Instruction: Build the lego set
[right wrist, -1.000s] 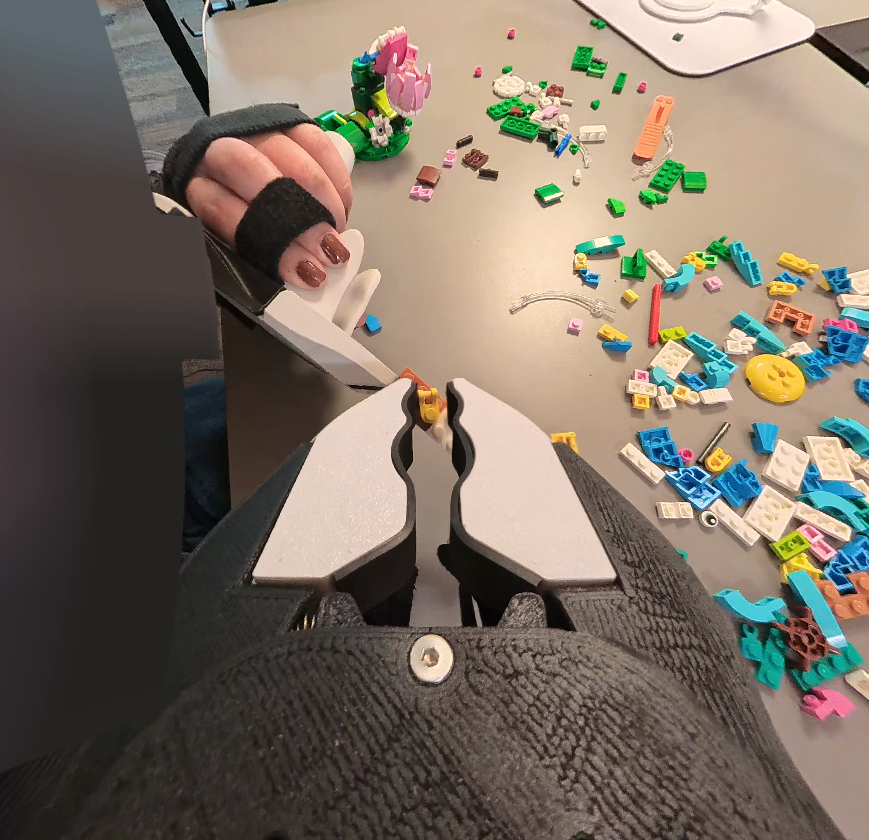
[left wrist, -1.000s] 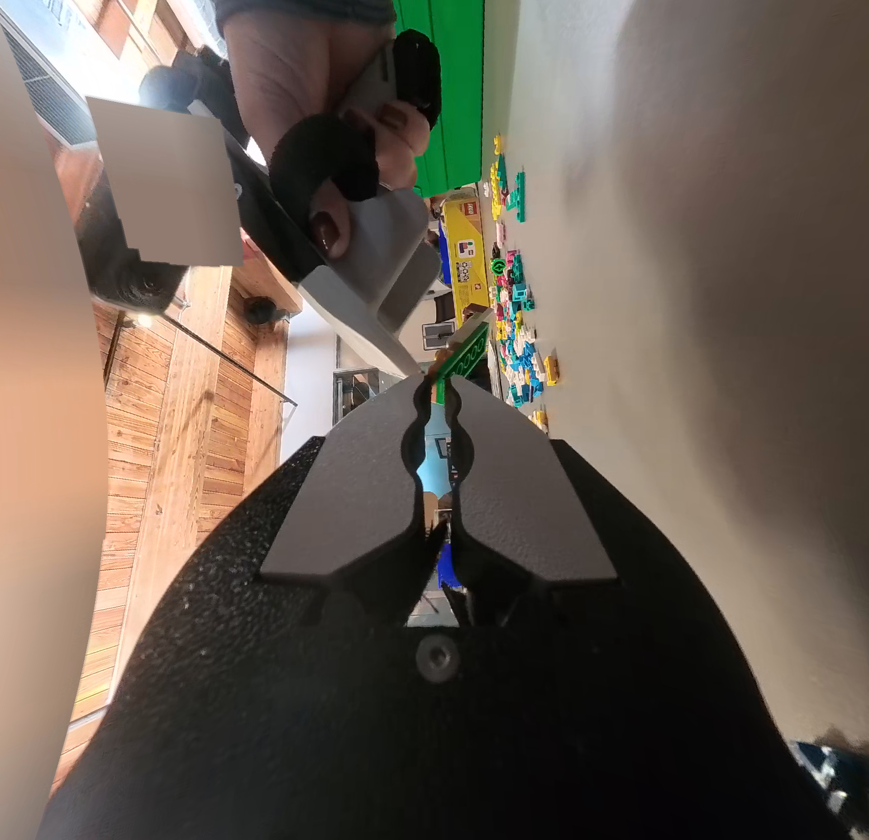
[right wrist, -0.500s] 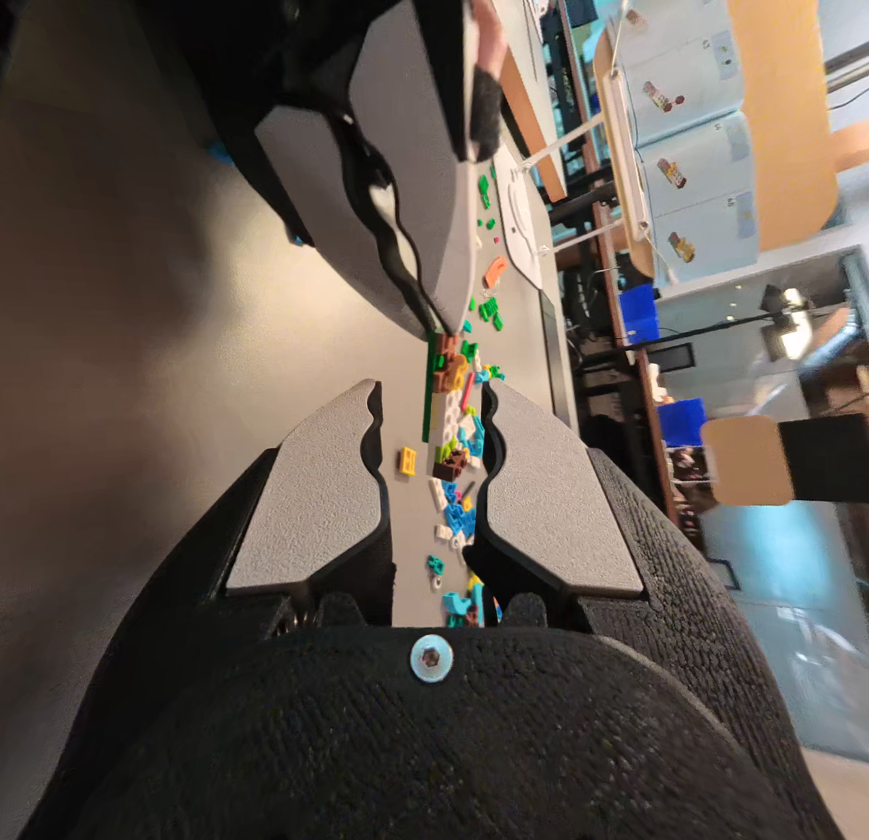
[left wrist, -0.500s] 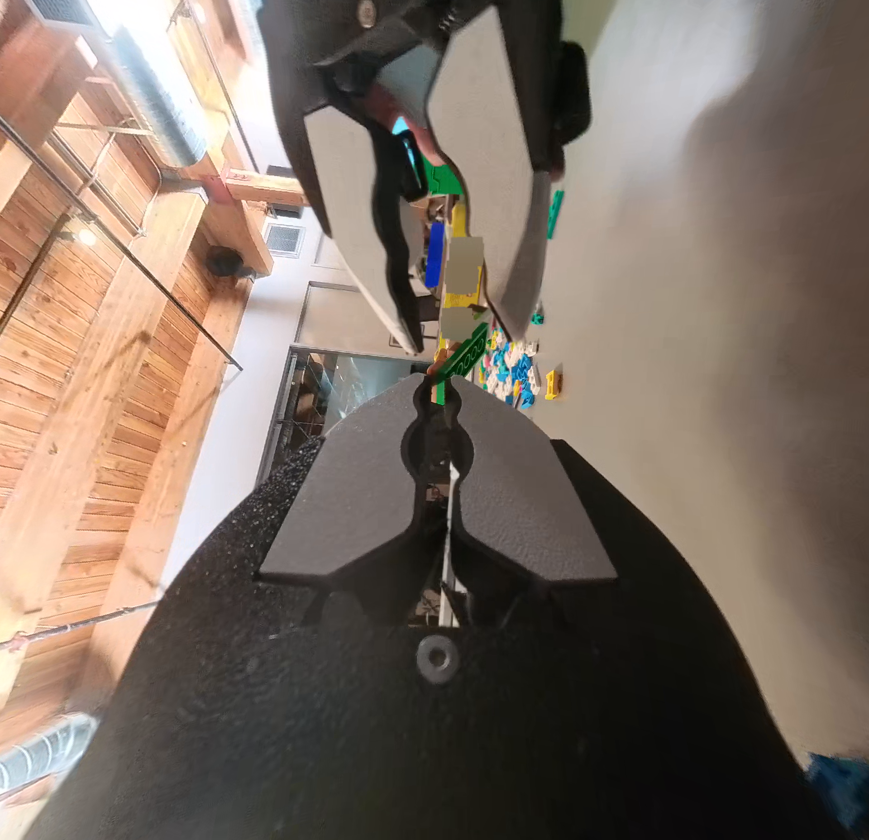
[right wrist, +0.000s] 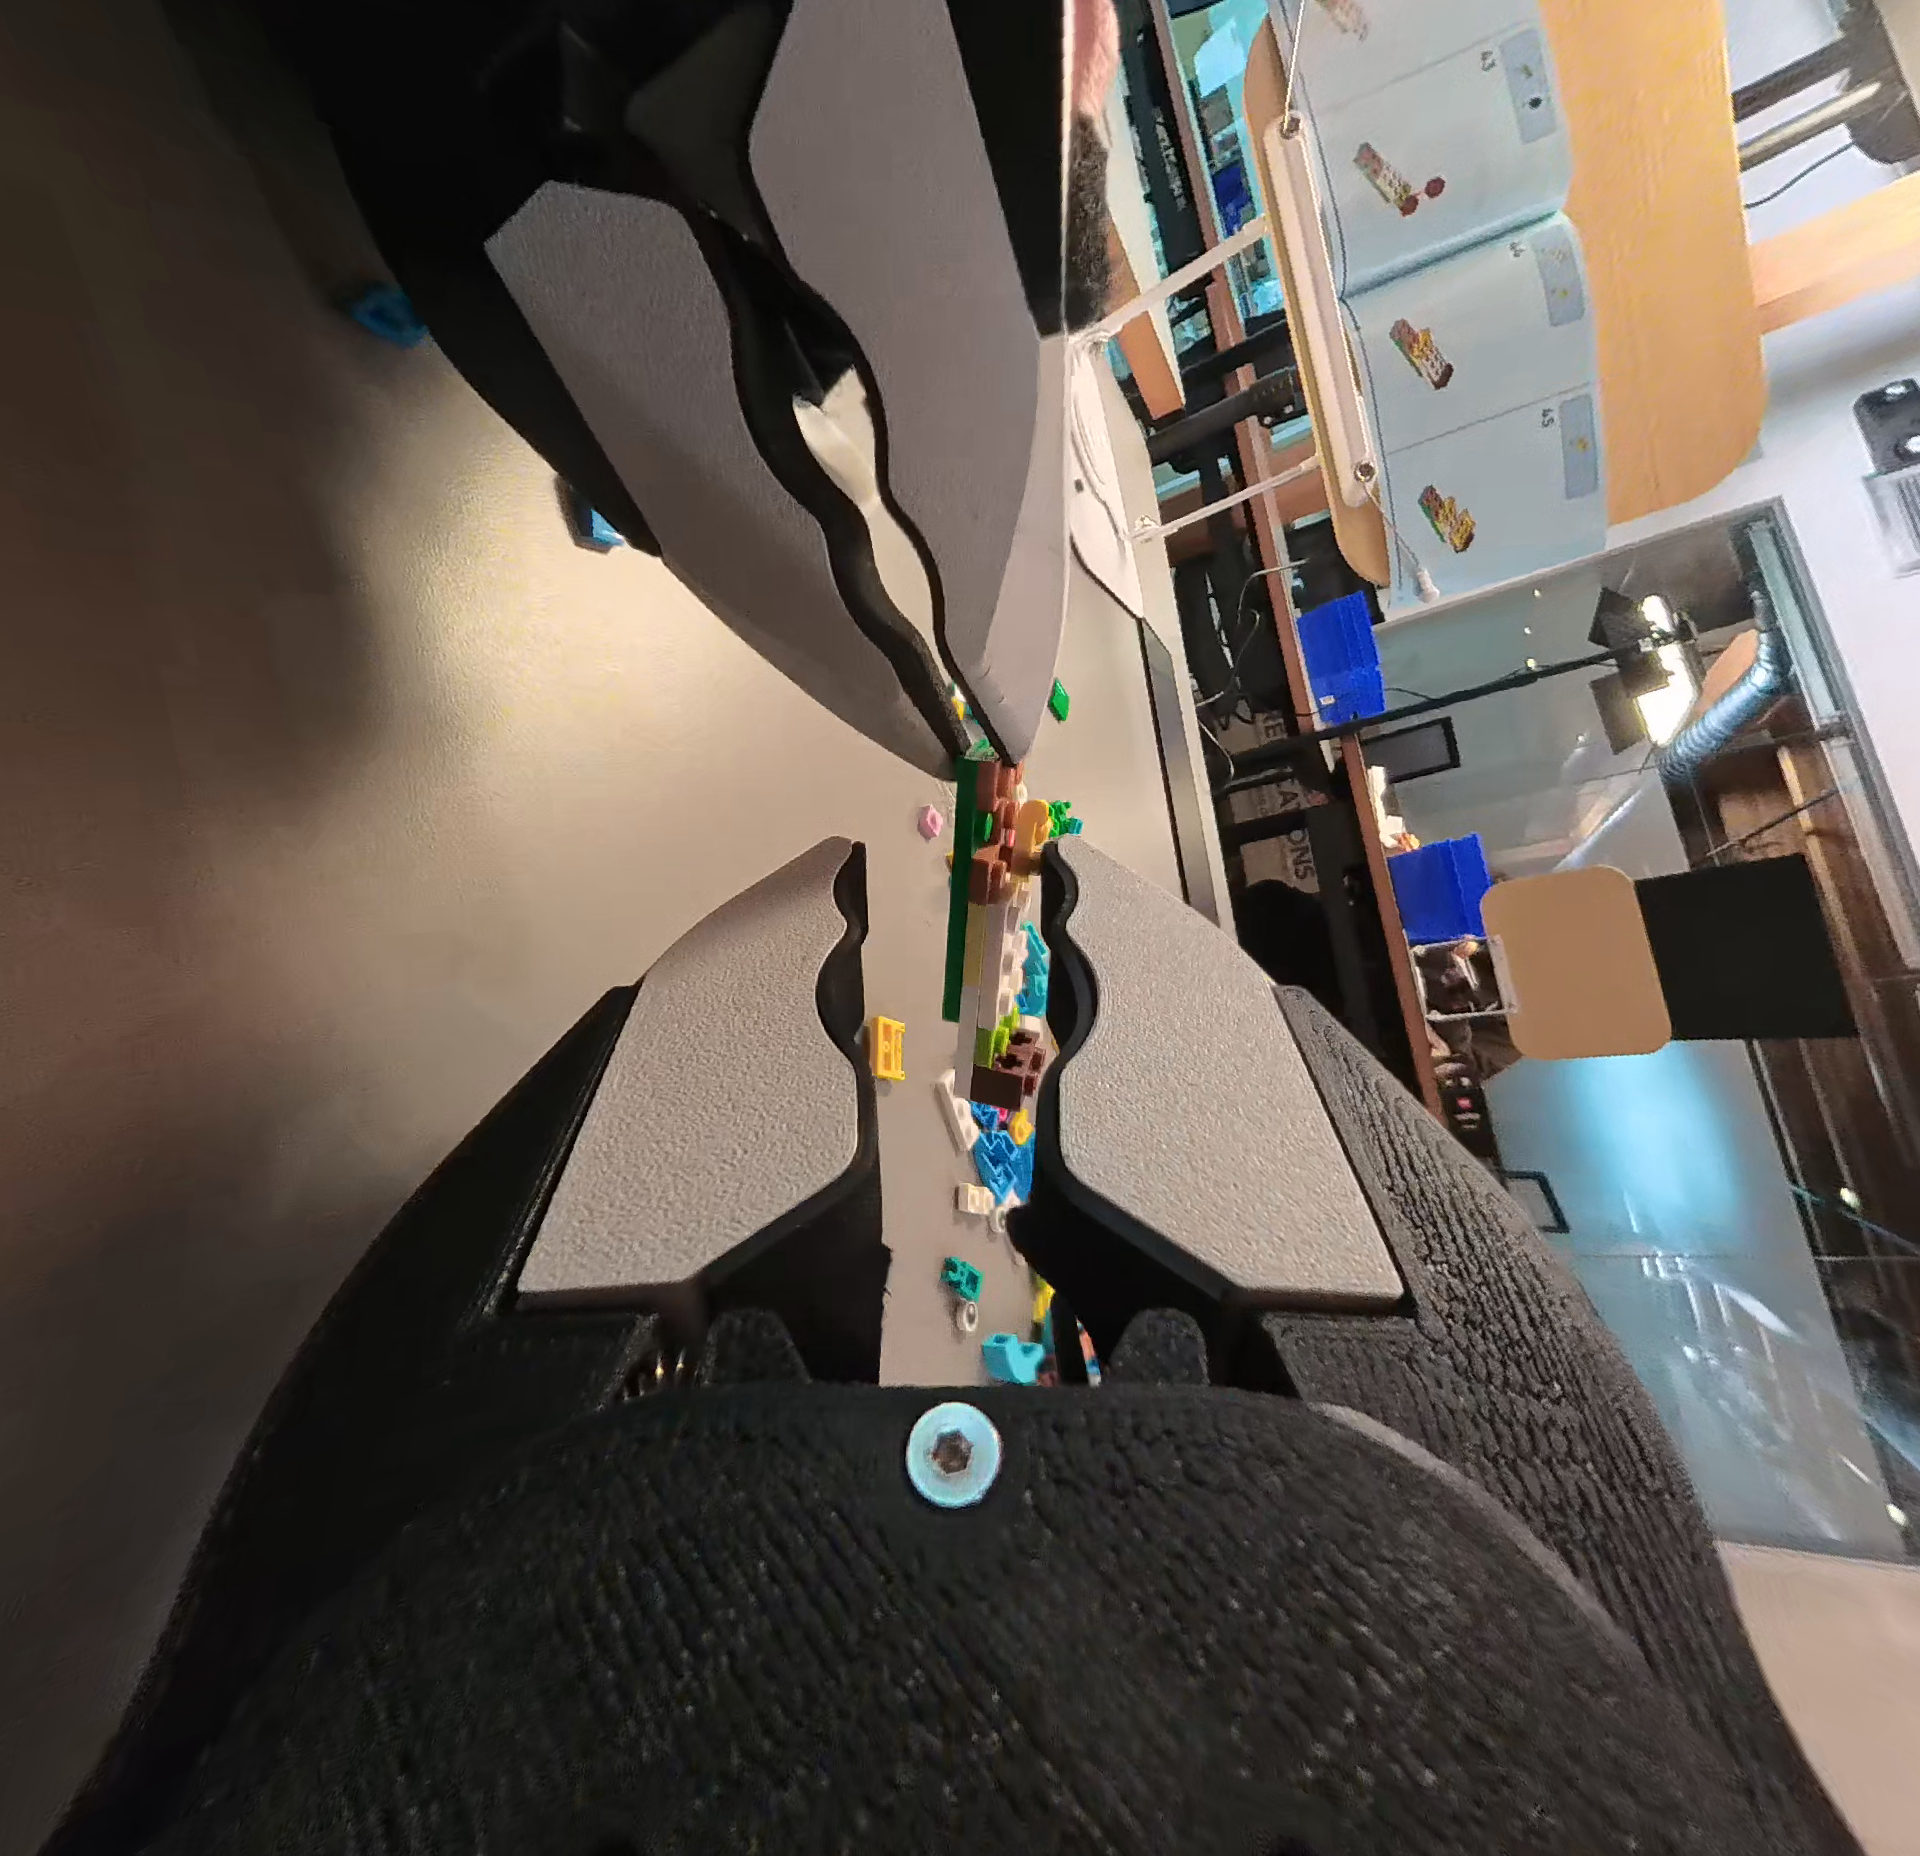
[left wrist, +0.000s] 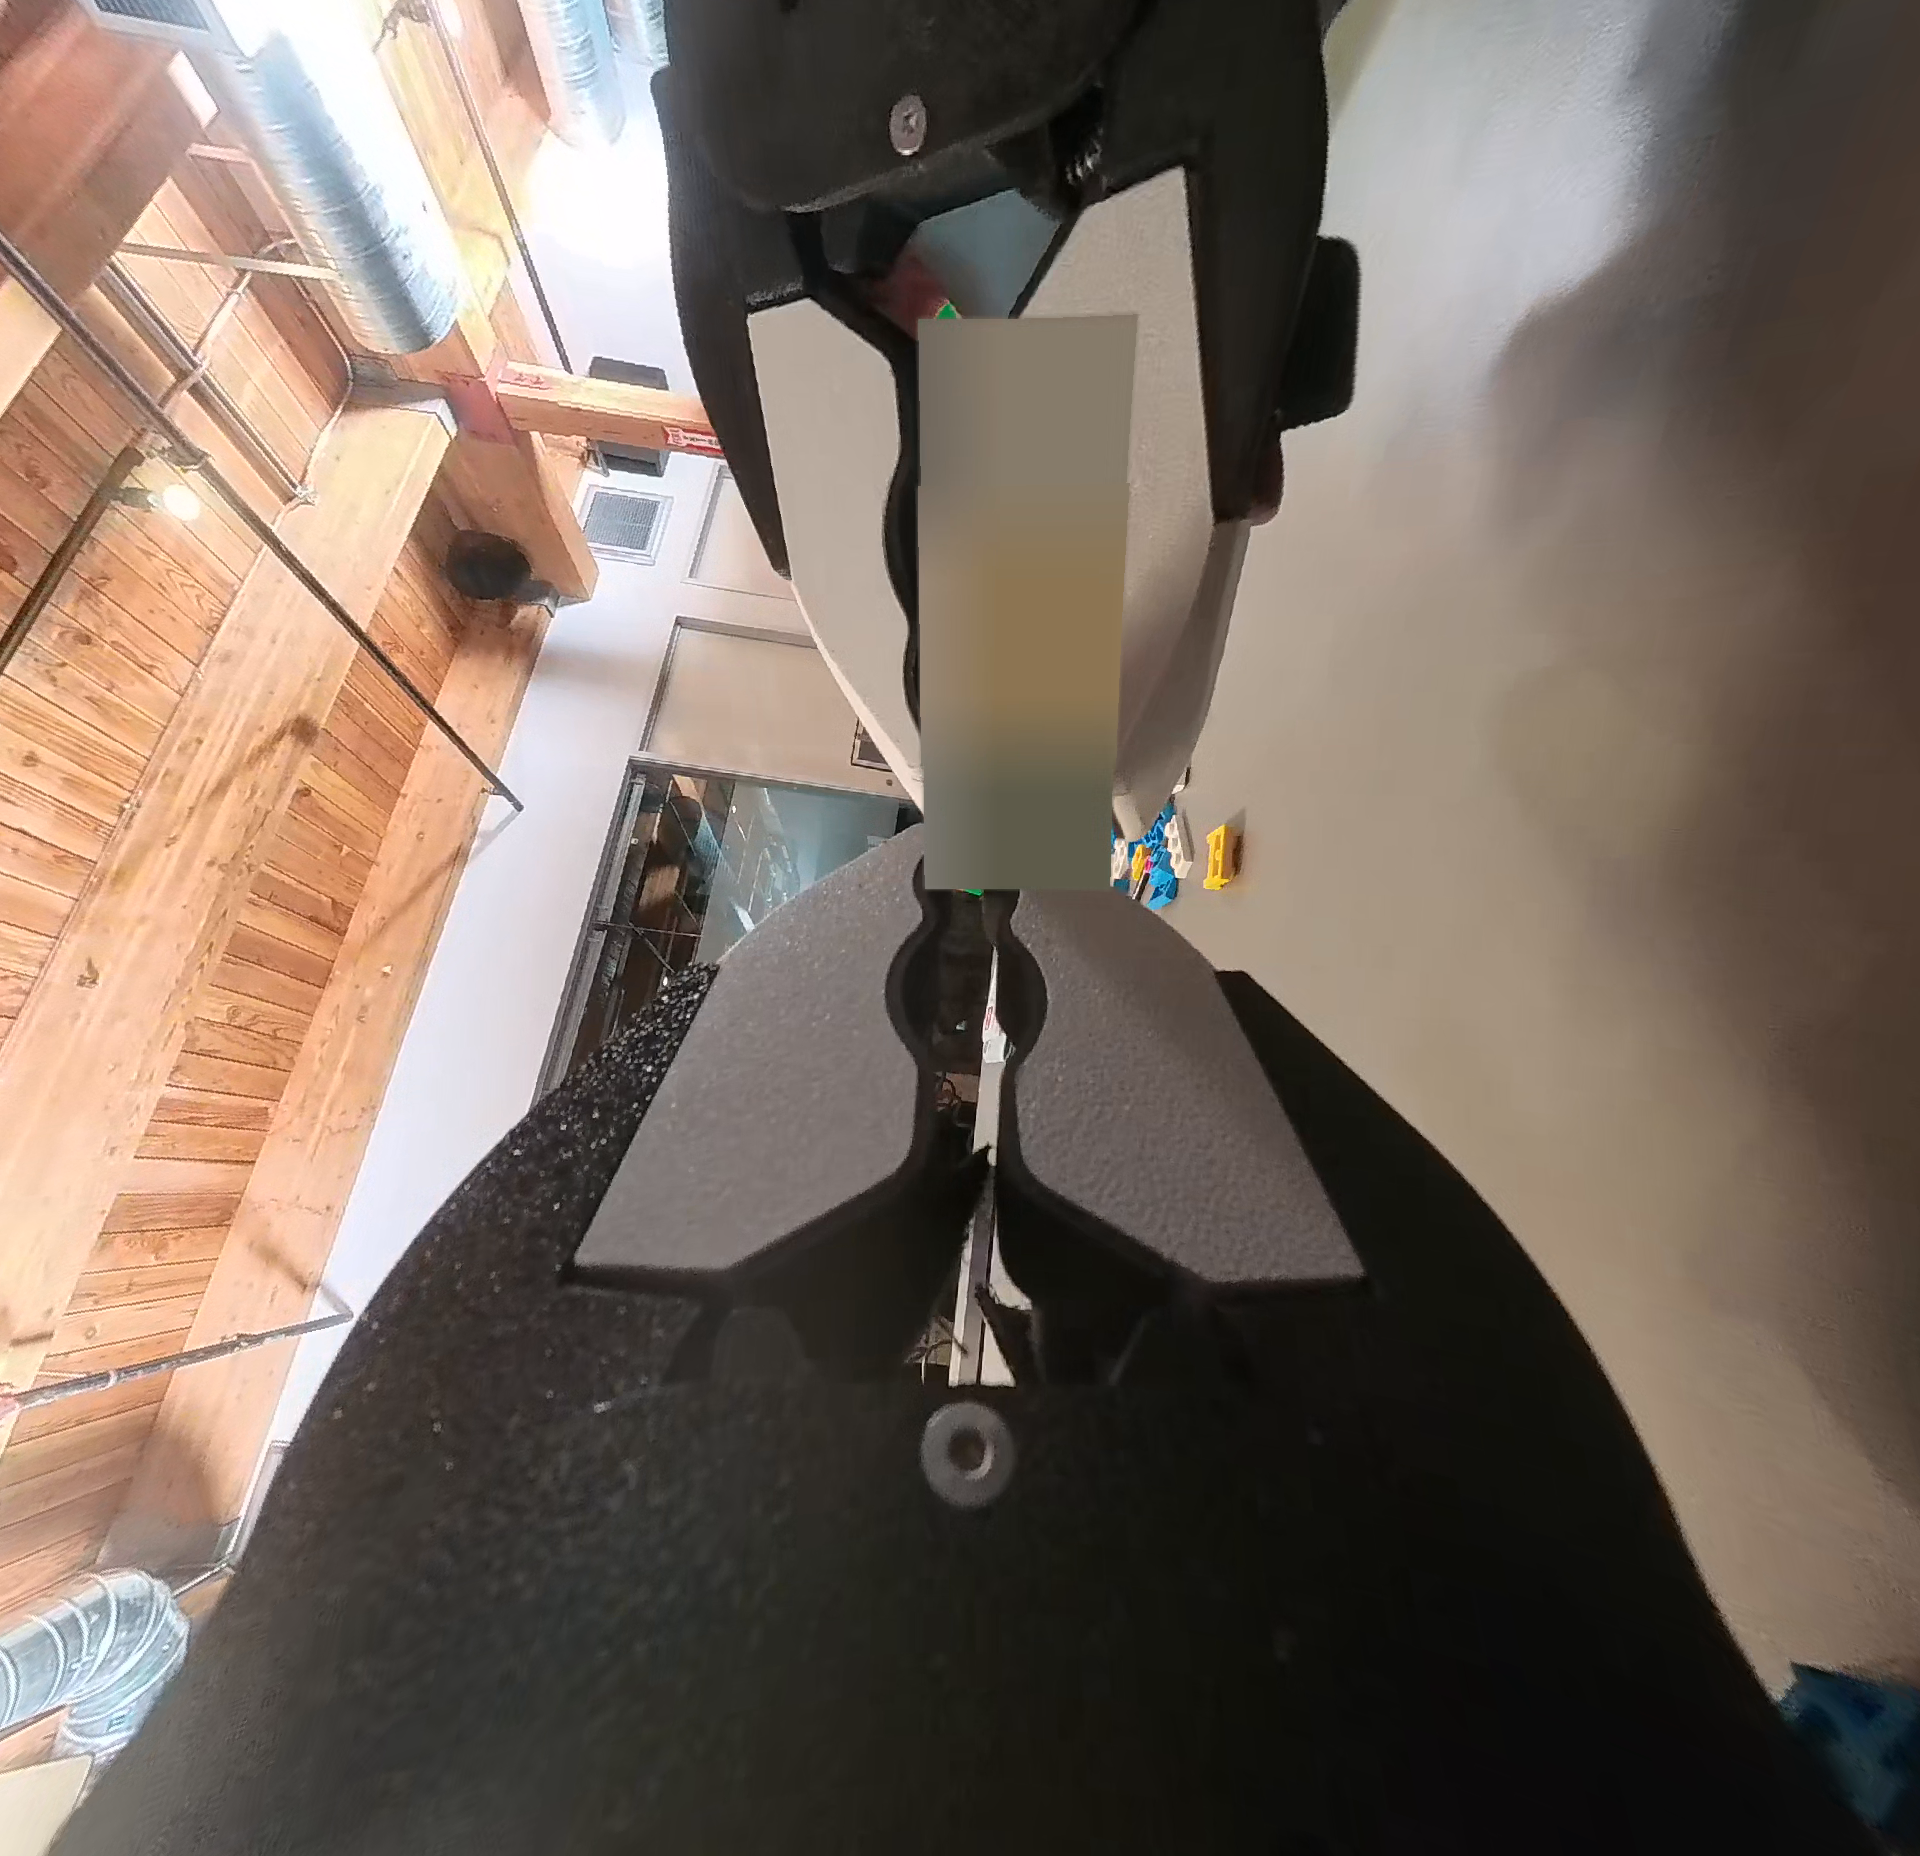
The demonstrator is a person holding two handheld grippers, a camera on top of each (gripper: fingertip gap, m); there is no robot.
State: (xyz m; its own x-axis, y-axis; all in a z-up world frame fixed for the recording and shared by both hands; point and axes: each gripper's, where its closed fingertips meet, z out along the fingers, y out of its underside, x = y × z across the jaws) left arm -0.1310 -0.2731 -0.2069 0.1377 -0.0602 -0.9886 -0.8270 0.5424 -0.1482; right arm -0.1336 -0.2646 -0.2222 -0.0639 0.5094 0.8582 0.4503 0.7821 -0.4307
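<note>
A small lego build (right wrist: 987, 933), a green plate (right wrist: 954, 902) with brown, white and yellow bricks on one face, hangs in the air above the grey table (right wrist: 416, 871). My left gripper (right wrist: 982, 752) comes in from above in the right wrist view and is shut on the plate's far end. In its own view the left gripper (left wrist: 968, 907) is shut, with only a sliver of green showing. My right gripper (right wrist: 951, 856) is open and straddles the build; its right finger (right wrist: 1081, 933) lies against the bricks. In the left wrist view the right gripper (left wrist: 1023, 798) faces me, tip to tip.
Loose bricks lie on the table below: a yellow one (right wrist: 886, 1048), blue and white ones (right wrist: 997, 1152), and a yellow one (left wrist: 1221, 856) in the left wrist view. A small blue piece (right wrist: 384, 310) lies farther off. Shelves and blue bins stand beyond the table edge. Only a small space, under 4 cm, lies between the two pairs of fingers.
Both grippers turned to face each other tip to tip. The right gripper opened and moved in around the build. The left gripper stayed shut on the green plate.
</note>
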